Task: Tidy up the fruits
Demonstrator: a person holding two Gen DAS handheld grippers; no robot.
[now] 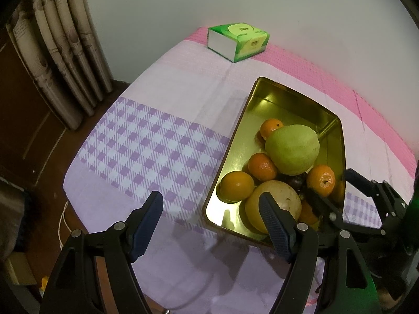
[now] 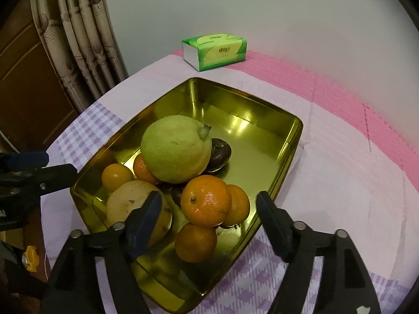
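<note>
Right gripper [image 2: 207, 209] hangs over the tin [image 2: 288, 141], fingers apart around an orange [image 2: 205, 200] (unpinched); left gripper [image 1: 210, 210], apart, hangs beside the tin.

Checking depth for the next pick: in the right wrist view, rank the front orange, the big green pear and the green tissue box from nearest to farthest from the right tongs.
1. Round front orange: in the gold metal tin, between the right tongs.
2. Big green pear: mid-tin, atop the pile.
3. Green tissue box: by the far wall.
</note>
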